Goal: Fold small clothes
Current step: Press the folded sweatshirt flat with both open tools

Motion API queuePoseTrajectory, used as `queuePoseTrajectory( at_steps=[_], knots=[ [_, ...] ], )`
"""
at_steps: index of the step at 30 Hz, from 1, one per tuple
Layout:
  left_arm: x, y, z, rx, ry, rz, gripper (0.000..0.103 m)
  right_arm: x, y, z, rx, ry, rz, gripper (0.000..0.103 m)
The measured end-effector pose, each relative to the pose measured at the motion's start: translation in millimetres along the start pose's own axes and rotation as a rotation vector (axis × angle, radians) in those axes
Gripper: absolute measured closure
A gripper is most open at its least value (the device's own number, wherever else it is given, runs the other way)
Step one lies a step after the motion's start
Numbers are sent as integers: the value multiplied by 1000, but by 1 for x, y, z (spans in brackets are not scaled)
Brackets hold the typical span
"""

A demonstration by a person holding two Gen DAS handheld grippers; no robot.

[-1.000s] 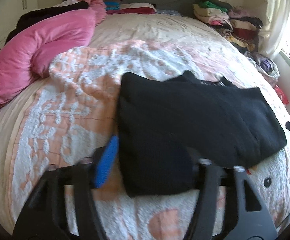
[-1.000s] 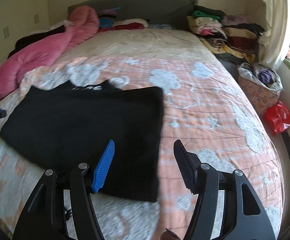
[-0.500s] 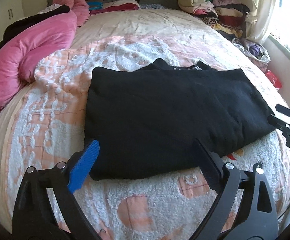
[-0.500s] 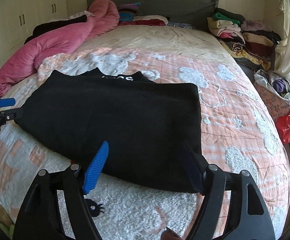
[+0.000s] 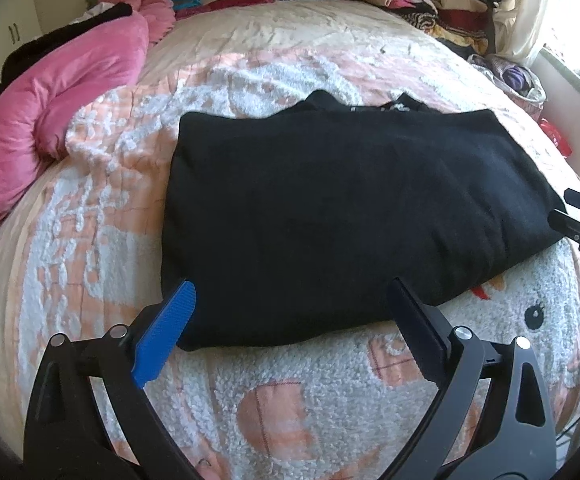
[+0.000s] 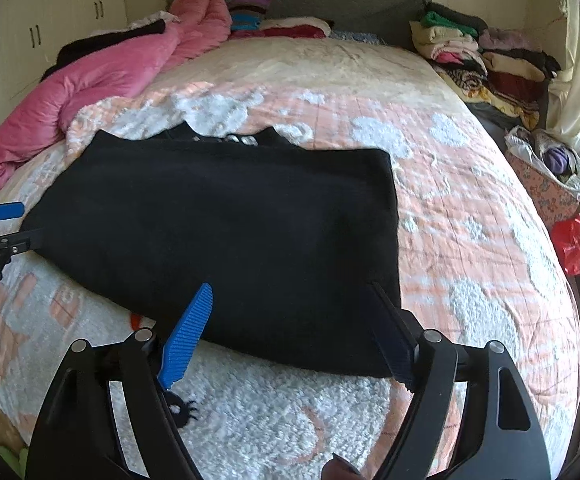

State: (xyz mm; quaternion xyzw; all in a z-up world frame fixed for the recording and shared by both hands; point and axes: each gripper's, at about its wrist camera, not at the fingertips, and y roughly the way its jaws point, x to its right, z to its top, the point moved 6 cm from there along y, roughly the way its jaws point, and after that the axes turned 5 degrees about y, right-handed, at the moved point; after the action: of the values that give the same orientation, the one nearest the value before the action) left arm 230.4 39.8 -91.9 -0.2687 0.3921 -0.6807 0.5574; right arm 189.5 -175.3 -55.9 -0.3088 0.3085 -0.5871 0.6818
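The left gripper (image 5: 290, 312) and right gripper (image 6: 292, 318) hang with fingers spread wide, holding nothing, at the near edge of a black garment (image 5: 342, 216); it lies folded flat on the pink blanket (image 6: 470, 208), likely ready for another fold

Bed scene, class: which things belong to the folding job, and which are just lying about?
Job:
black garment
left claw
right claw

Lying about:
pink quilt
stacked clothes
red bag
basket of clothes
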Motion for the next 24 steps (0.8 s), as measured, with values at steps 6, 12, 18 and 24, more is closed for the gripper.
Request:
queuePoseTrajectory(
  at_steps=[6,12,18,24],
  knots=[
    [-6,21,-19,-65,-28,-8,13,15,20,-22,-69,40,-29,26],
    [-13,33,-36,-97,-79,-31,11,19,24,-34,-57,61,-36,25],
    [-14,34,-43,-106,-100,-48,11,16,18,-32,-49,55,-45,25],
    [-13,25,-42,-94,-113,-61,11,12,9,-35,-43,50,-46,18]
  ],
)
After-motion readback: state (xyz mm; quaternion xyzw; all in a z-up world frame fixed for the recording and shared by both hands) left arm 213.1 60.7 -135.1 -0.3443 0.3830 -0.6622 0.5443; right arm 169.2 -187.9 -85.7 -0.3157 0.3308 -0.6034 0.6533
